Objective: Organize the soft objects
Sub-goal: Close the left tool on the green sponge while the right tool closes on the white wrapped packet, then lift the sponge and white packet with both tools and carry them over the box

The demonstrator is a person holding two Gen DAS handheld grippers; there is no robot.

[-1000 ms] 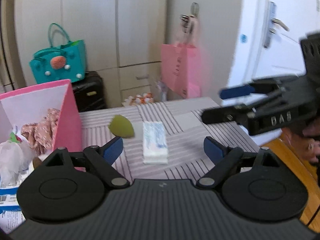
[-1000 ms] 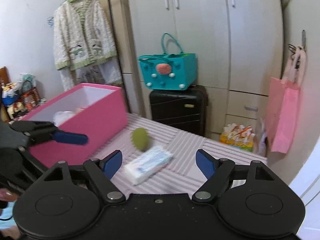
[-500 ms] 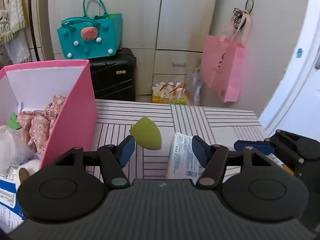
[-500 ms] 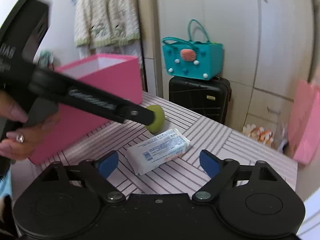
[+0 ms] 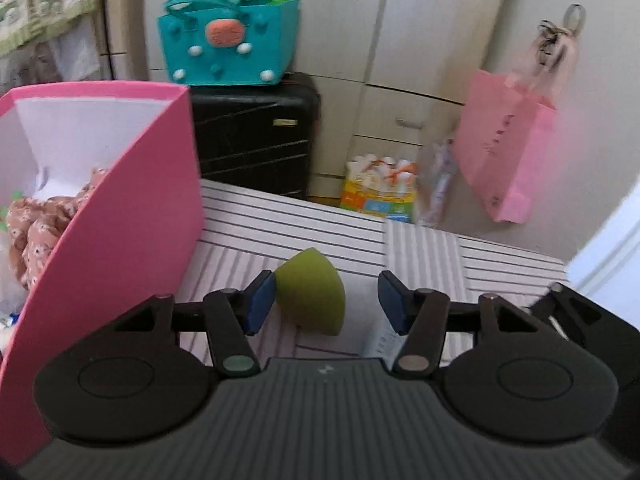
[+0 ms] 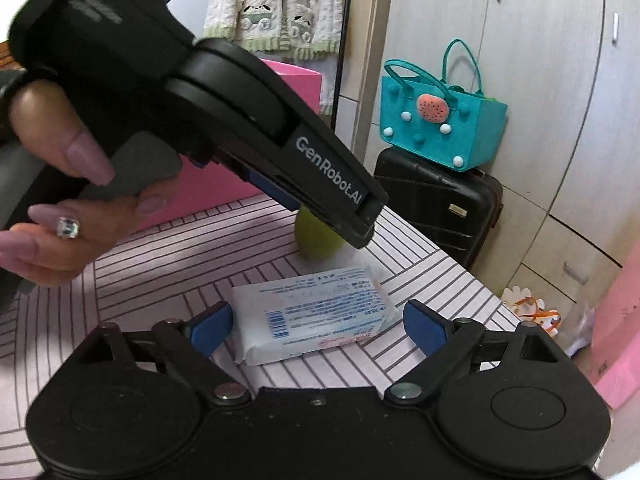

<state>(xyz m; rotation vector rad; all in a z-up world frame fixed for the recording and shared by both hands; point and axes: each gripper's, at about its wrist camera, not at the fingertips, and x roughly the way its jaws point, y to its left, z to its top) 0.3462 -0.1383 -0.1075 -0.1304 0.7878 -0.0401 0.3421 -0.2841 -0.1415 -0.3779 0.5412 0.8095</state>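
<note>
closing around the green sponge (image 5: 314, 296) without gripping yet, the left hand-held gripper (image 5: 326, 300) could squeeze off-centre and squirt it away, while the right hand-held gripper (image 6: 318, 326) widens, empty, over the tissue pack (image 6: 316, 310).

An olive-green makeup sponge (image 5: 312, 292) lies beside the pink box (image 5: 120, 240) on a lilac tablecloth (image 5: 320, 224) with dark stripes; the tissue pack (image 6: 316, 312) is white with blue print.

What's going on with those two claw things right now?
Left hand-held gripper closing around green sponge, not yet gripped. Right hand-held gripper opening over tissue pack. Nothing in the way.
</note>
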